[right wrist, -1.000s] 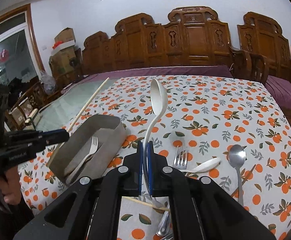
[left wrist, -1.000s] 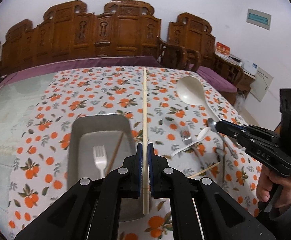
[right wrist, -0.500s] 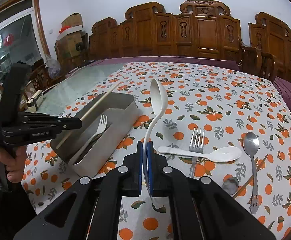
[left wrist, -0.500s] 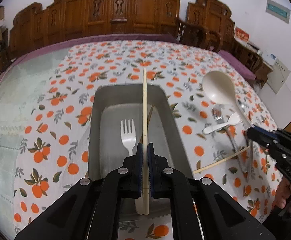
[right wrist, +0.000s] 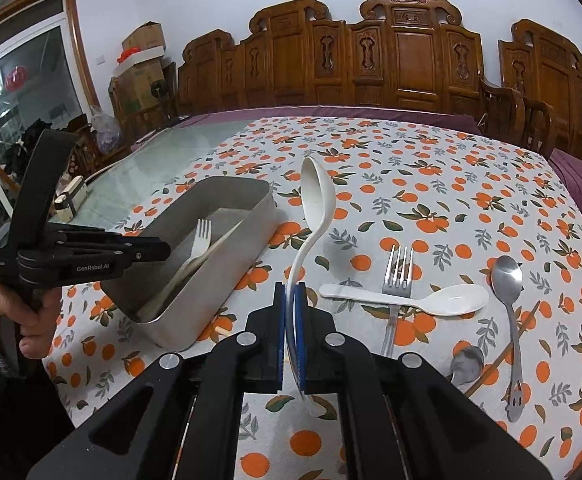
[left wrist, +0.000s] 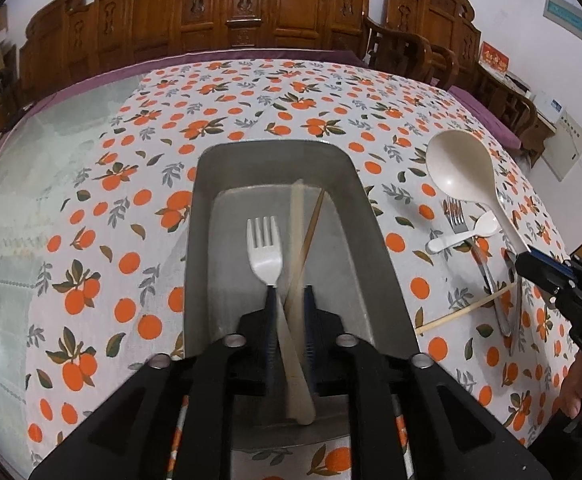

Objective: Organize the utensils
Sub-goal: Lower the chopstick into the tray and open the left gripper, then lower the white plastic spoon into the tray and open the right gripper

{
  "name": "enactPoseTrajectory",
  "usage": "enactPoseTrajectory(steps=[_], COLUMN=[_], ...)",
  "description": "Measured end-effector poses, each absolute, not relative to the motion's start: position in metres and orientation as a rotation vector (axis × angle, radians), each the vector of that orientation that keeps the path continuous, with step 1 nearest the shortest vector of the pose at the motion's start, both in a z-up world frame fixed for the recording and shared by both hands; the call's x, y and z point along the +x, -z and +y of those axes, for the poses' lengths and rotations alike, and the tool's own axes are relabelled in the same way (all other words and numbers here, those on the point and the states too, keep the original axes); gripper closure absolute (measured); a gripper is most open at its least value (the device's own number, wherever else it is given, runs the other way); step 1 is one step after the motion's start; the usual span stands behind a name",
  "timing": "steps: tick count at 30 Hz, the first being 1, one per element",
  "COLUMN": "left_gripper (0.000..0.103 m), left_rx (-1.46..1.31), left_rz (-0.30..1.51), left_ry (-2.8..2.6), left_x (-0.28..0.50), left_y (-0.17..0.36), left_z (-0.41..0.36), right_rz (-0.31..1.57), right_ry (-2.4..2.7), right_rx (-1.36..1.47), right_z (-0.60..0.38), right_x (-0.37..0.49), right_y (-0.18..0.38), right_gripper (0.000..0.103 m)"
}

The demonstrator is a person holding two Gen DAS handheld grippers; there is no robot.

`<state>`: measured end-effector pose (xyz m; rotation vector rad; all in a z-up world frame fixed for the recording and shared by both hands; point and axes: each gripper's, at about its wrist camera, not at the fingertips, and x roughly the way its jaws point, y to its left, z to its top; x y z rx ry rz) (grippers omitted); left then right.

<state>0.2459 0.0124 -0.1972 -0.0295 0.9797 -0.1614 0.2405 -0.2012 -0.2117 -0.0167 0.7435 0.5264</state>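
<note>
- Since the earlier frame: left gripper [left wrist: 289,312] has come down over the metal tray [left wrist: 375,248]; its jaws have just been opening, and the pale chopstick [left wrist: 297,280] once clamped between them now lies loose in the gap, slanted, its far end on the tray floor.
- Left wrist view, lower centre: jaws stand slightly apart, pads not pressing the chopstick.
- Tray, centre of frame: white plastic fork [left wrist: 265,252] lies tines away, left of the pale chopstick; thin brown chopstick [left wrist: 311,232] crosses just right of it.
- Right wrist view, lower centre: right gripper [right wrist: 290,320] is clamped on the handle of the white ladle [right wrist: 315,204], bowl raised above the cloth, just right of the tray.
- Right of the ladle on the orange-print tablecloth [right wrist: 431,184]: white spoon [right wrist: 431,300] lies across the metal fork [right wrist: 397,280]; metal spoon [right wrist: 509,288] further right, over another brown chopstick [right wrist: 503,352].
- Far background: carved wooden chairs [right wrist: 371,60].
</note>
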Motion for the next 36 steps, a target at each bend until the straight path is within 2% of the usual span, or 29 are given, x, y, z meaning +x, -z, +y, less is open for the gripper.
enactPoseTrajectory(steps=[2, 5, 17, 32, 36], left_gripper=[0.074, 0.072, 0.054, 0.019, 0.018], left_rx=[-0.036, -0.048, -0.064, -0.051, -0.059], left_rz=[0.965, 0.938, 0.824, 0.76, 0.755], left_ry=[0.163, 0.168, 0.129, 0.066, 0.061], left_x=[0.245, 0.244, 0.234, 0.226, 0.226], left_y=[0.192, 0.18, 0.14, 0.121, 0.119], left_z=[0.014, 0.018, 0.054, 0.08, 0.086], right_rz=[0.752, 0.773, 0.786, 0.848, 0.867], right_ry=[-0.536, -0.553, -0.59, -0.612, -0.608], right_rx=[-0.004, 0.031, 0.017, -0.055, -0.055], right_z=[-0.199, -0.194, -0.148, -0.08, -0.07], right_x=[0.24, 0.239, 0.243, 0.268, 0.276], right_y=[0.211, 0.209, 0.194, 0.212, 0.219], right_gripper=[0.097, 0.097, 0.097, 0.097, 0.097])
